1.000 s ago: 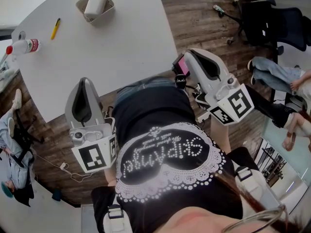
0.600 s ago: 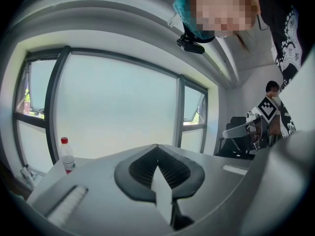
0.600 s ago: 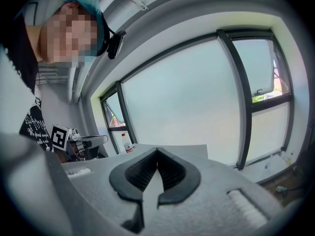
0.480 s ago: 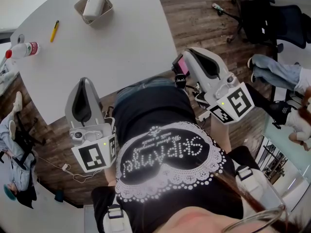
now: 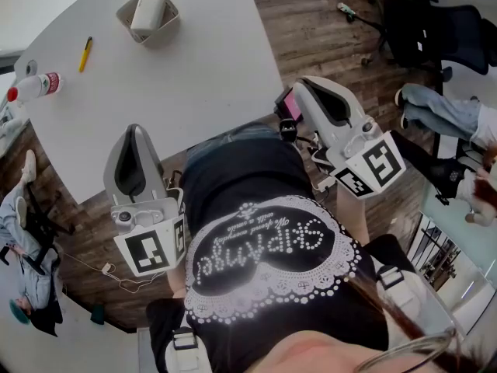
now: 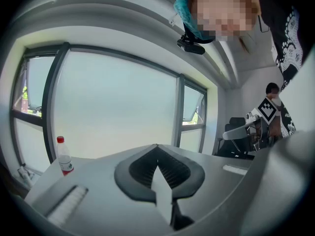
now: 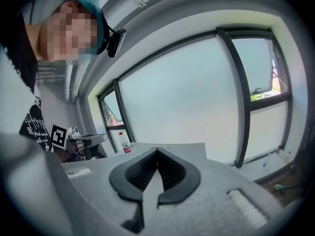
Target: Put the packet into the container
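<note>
Table: large pale grey table [image 5: 186, 68] with a rounded outline, standing on a dark wood-plank floor [image 5: 326, 29]; all places below are given from it.
Container: small beige square container [image 5: 168, 23] with sloping walls, on the table's far part, well apart from both grippers.
Packet: white, soft-cornered packet [image 5: 147, 10], lying inside the container and filling most of it.
Pen: yellow pen [image 5: 85, 54] with a dark tip, flat on the table, near the container on its left.
Bottle: clear plastic bottle [image 5: 31, 86] with a red cap and red label, lying on its side at the table's left edge.
Left gripper: grey two-jaw left gripper [image 5: 133, 133] with a marker cube, held at the table's near edge and pointing across it; its ribbed black jaws are pressed together at the tips with nothing between them.
Right gripper: matching grey right gripper [image 5: 303, 84], held just off the table's near right corner, above the floor; its jaws also meet at the tips and carry nothing.
Wearer: black shirt [image 5: 264, 247] with a studded heart design, between the two grippers, on the table's near side.
Chair: black office chair [image 5: 435, 29], off the table's right side.
Bystanders: one seated person in jeans [image 5: 439, 115] beyond the table's right side; another person [image 5: 23, 231] past its left edge.
</note>
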`<move>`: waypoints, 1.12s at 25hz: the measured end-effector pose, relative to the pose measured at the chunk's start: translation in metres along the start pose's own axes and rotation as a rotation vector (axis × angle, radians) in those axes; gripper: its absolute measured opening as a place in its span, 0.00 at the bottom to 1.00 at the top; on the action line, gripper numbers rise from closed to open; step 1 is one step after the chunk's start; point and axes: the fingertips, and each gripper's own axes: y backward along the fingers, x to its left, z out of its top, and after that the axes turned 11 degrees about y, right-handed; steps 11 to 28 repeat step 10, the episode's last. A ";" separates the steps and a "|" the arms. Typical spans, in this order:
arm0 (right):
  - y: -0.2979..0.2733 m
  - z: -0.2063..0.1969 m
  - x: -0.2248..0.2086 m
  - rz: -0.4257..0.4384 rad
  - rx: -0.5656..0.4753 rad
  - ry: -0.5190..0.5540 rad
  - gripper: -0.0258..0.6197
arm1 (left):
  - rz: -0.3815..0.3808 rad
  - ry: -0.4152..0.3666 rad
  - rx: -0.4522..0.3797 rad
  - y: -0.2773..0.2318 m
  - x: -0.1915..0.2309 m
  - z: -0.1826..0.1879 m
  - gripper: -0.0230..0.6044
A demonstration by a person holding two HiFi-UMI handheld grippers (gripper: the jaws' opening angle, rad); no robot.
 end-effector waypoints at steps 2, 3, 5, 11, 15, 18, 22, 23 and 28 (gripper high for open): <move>-0.001 -0.002 -0.001 0.001 0.004 -0.005 0.04 | 0.001 0.002 0.001 -0.001 0.001 0.000 0.04; -0.001 -0.003 -0.001 0.001 0.006 -0.006 0.04 | 0.002 0.003 0.002 -0.001 0.002 0.000 0.04; -0.002 -0.003 0.000 0.001 0.009 -0.006 0.04 | 0.006 0.004 0.003 -0.002 0.003 -0.001 0.04; -0.003 -0.003 -0.002 0.001 0.009 -0.005 0.04 | 0.011 0.009 0.005 -0.003 0.005 -0.002 0.04; -0.003 -0.003 -0.002 0.001 0.009 -0.005 0.04 | 0.011 0.009 0.005 -0.003 0.005 -0.002 0.04; -0.003 -0.003 -0.002 0.001 0.009 -0.005 0.04 | 0.011 0.009 0.005 -0.003 0.005 -0.002 0.04; -0.003 -0.003 -0.002 0.001 0.009 -0.005 0.04 | 0.011 0.009 0.005 -0.003 0.005 -0.002 0.04; -0.003 -0.003 -0.002 0.001 0.009 -0.005 0.04 | 0.011 0.009 0.005 -0.003 0.005 -0.002 0.04; -0.003 -0.003 -0.002 0.001 0.009 -0.005 0.04 | 0.011 0.009 0.005 -0.003 0.005 -0.002 0.04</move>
